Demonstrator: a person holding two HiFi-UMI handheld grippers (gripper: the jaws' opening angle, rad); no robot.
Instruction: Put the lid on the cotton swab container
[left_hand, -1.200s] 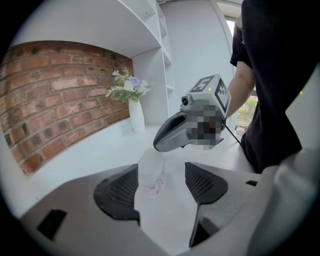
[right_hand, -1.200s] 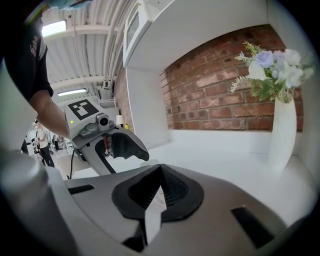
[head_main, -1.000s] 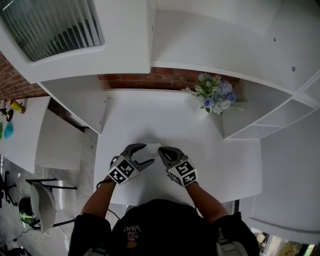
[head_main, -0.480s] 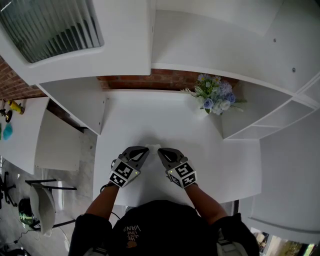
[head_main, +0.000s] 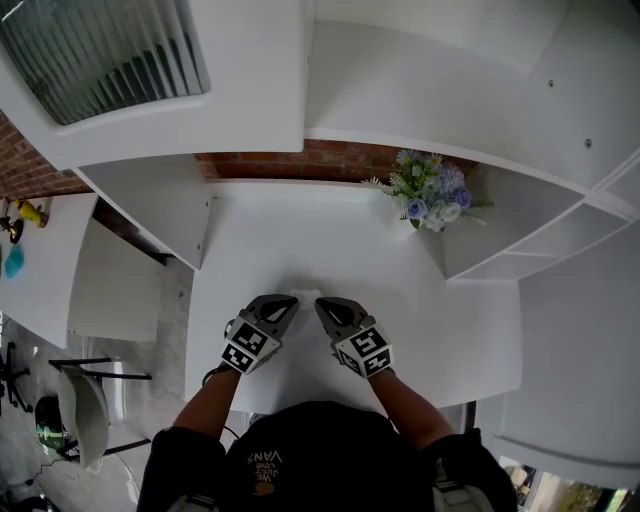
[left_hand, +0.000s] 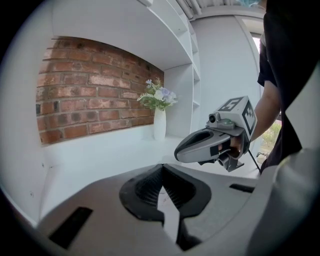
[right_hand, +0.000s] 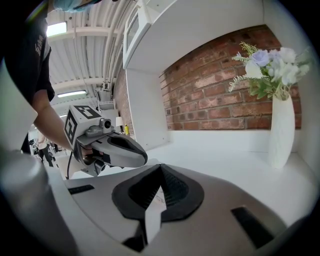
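The left claw (head_main: 291, 303) and the right claw (head_main: 321, 304) are both closed and set tip to tip near the front edge of the worktop (head_main: 400, 290). They meet over 1 small white object, seemingly the cotton swab container (head_main: 305, 295), likely so that each side can steady or press it as the lid goes on. The container lies on the worktop between the 2 tips, largely covered by them, and shows only as a pale, low patch, so whether the lid is seated, or either claw nips its edge, cannot be told.
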